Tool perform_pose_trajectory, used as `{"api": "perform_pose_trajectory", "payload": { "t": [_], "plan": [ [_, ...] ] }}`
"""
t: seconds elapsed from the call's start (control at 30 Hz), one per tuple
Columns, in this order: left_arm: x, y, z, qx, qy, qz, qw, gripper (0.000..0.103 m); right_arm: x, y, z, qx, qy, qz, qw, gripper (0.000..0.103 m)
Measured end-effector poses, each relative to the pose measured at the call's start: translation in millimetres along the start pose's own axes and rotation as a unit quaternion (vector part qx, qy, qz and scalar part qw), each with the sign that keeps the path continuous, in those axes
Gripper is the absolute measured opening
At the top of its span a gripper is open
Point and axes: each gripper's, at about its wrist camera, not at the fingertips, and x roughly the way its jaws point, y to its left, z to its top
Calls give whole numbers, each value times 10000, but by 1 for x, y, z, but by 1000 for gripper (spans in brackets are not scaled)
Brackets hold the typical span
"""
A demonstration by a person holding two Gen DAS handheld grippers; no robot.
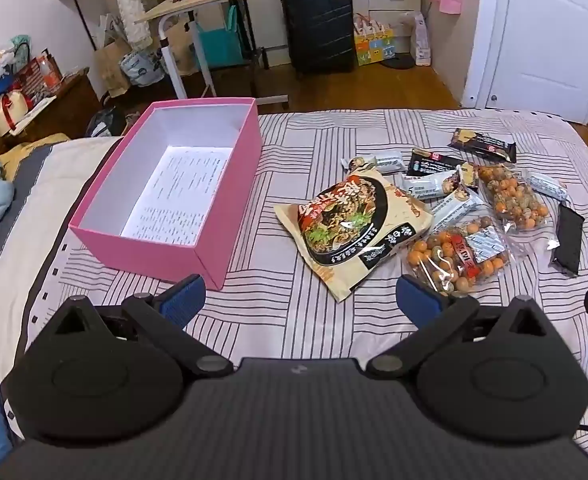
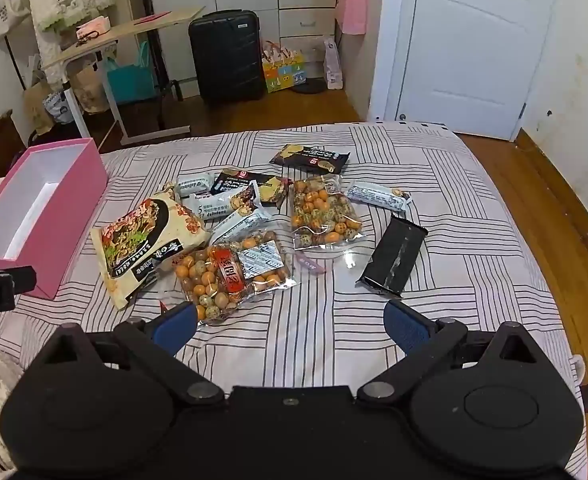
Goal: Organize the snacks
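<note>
hovering both grippers, left gripper (image 1: 299, 300) and right gripper (image 2: 290, 326), jaws wide apart, holding nothing. snack pile (image 1: 445, 208) on striped bedspread (image 1: 294, 320), right of empty pink box (image 1: 166, 196); noodle bag (image 1: 353, 220) nearest box, nothing between.

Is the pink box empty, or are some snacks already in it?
No snacks inside: the pink box holds only a printed sheet on its floor.

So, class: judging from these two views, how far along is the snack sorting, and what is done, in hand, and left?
Nothing looks done: the pink box holds only a printed sheet. Nothing is in hand: the left claw and right claw are both open and hold nothing. Left: every snack on the bedspread, including the noodle bag, two nut packs and the black packet.
</note>
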Motion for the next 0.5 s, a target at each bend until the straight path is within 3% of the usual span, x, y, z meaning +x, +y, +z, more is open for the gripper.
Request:
{"api": "perform_pose_trajectory", "payload": {
  "t": [0.5],
  "plan": [
    [12, 18, -7, -416, 49, 94, 9991, 103, 7, 22, 2, -559, 13, -99, 9984, 101]
  ]
}}
